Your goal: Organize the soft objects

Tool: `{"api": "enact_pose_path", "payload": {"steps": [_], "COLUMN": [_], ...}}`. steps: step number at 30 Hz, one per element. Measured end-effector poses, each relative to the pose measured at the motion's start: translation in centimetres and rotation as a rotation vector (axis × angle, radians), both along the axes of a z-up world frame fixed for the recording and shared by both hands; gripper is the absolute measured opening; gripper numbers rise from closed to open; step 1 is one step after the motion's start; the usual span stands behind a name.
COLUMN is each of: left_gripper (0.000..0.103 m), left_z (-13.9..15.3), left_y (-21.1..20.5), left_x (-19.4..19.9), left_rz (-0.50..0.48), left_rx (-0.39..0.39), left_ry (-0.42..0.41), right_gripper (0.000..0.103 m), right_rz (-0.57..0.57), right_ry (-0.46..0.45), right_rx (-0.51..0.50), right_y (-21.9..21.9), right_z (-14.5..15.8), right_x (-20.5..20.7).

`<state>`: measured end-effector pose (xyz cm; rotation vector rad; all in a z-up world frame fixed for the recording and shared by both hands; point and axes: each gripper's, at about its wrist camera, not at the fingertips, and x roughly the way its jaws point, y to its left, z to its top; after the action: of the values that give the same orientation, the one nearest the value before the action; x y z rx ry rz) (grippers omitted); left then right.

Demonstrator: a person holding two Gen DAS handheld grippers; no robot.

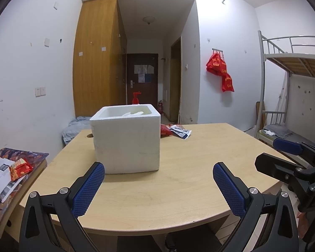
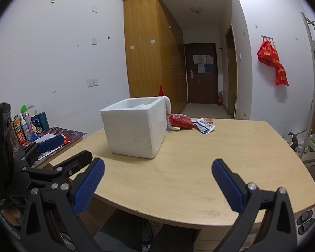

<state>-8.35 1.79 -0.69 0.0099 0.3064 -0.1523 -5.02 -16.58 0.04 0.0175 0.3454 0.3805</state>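
Observation:
A white foam box [image 1: 127, 140] [image 2: 136, 127] stands on the wooden table [image 1: 178, 178] [image 2: 189, 157], with something white lying inside it [image 1: 134, 114]. Behind the box lie a red soft packet [image 2: 180, 121] [image 1: 165, 130] and a blue-white packet [image 2: 205, 126] [image 1: 181, 131]. My left gripper [image 1: 158, 168] hovers open near the table's front edge, nothing between its fingers. My right gripper [image 2: 157, 163] is open too and holds nothing. In the left wrist view the right gripper [image 1: 283, 155] shows at the right edge. The right wrist view catches the left gripper [image 2: 58, 149] at its left side.
A red-pump bottle [image 2: 164, 99] stands behind the box. A side desk [image 2: 71, 135] at the left carries bottles [image 2: 27, 124], papers and a red snack packet [image 1: 21, 168]. A bunk bed [image 1: 294, 79] stands at the right, and red bags [image 1: 220, 71] hang on the wall.

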Motion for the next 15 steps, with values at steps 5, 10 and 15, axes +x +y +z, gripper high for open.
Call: {"api": "enact_pose_path", "payload": {"steps": [5,10,15], "left_gripper": [0.103,0.103,0.103], "left_z": [-0.01,-0.03,-0.07], "left_y": [-0.04,0.01,0.13], "left_x": [-0.03,-0.07,-0.1], "left_rz": [0.002,0.003,0.009], "left_rx": [0.004,0.002,-0.002], "left_ry": [-0.001,-0.003,-0.006], "right_gripper": [0.103,0.103,0.103], "right_rz": [-0.003,-0.002,-0.001], "right_ry": [0.004,0.003,0.002], "right_rx": [-0.002,-0.003,-0.003], "right_y": [0.03,0.04,0.0], "right_z": [-0.04,-0.03,-0.04], "right_x": [-0.02,0.02,-0.01]}}
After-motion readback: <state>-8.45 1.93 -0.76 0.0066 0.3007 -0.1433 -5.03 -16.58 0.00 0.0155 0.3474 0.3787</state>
